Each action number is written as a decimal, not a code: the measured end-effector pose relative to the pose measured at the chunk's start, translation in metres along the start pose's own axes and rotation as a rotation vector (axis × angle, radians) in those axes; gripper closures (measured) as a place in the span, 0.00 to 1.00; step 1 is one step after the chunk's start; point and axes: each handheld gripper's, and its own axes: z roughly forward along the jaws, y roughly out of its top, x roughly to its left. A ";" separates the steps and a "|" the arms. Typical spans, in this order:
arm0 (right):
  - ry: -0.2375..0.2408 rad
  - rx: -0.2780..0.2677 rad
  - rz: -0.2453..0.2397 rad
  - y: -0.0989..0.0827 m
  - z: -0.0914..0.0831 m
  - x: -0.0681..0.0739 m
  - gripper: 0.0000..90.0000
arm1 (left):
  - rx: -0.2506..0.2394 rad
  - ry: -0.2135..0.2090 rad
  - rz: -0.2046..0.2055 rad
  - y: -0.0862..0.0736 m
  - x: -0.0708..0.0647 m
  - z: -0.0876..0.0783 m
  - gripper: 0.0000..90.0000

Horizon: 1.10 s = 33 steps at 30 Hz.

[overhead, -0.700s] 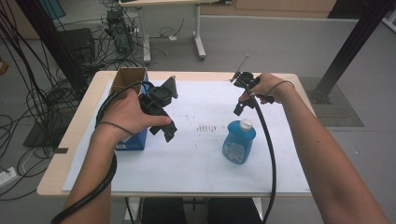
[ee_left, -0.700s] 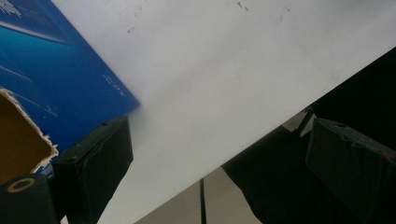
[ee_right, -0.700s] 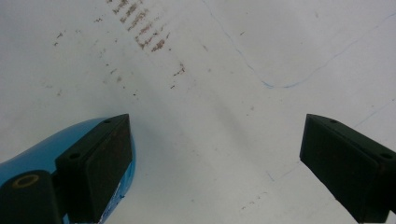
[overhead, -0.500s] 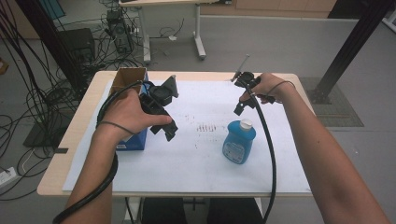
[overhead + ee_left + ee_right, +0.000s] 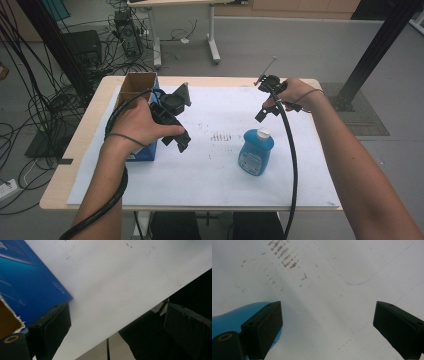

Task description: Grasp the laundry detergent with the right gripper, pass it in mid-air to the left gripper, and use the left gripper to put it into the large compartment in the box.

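Observation:
A blue bottle (image 5: 256, 151) with a white cap stands upright on the white paper sheet (image 5: 220, 165), right of centre. My right gripper (image 5: 261, 115) hovers just above and behind it, open and holding nothing. In the right gripper view the bottle (image 5: 234, 315) shows low at the left behind one jaw, and the right gripper (image 5: 327, 306) has only paper between its fingers. My left gripper (image 5: 182, 143) is held over the paper beside a blue box (image 5: 141, 151) with an open brown top. The left gripper (image 5: 116, 308) is open and empty, with the box's blue side (image 5: 25, 285) at its left.
The table's wooden edge (image 5: 75, 150) borders the paper on the left. A cable (image 5: 292, 165) trails from the right gripper past the bottle toward the front edge. Faint brown marks (image 5: 220, 136) sit mid-sheet. Cables and another table's legs stand on the floor behind.

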 end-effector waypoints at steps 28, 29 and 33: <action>-0.006 -0.106 0.051 -0.058 -0.018 -0.013 0.09 | -0.048 -0.030 -0.046 -0.013 0.004 0.024 0.08; -0.008 -0.107 0.053 -0.060 -0.018 -0.013 0.09 | -0.051 -0.030 -0.048 -0.013 0.004 0.024 0.08; 0.000 -0.128 0.065 -0.067 -0.017 -0.014 0.09 | -0.071 -0.033 -0.065 -0.015 0.003 0.026 0.08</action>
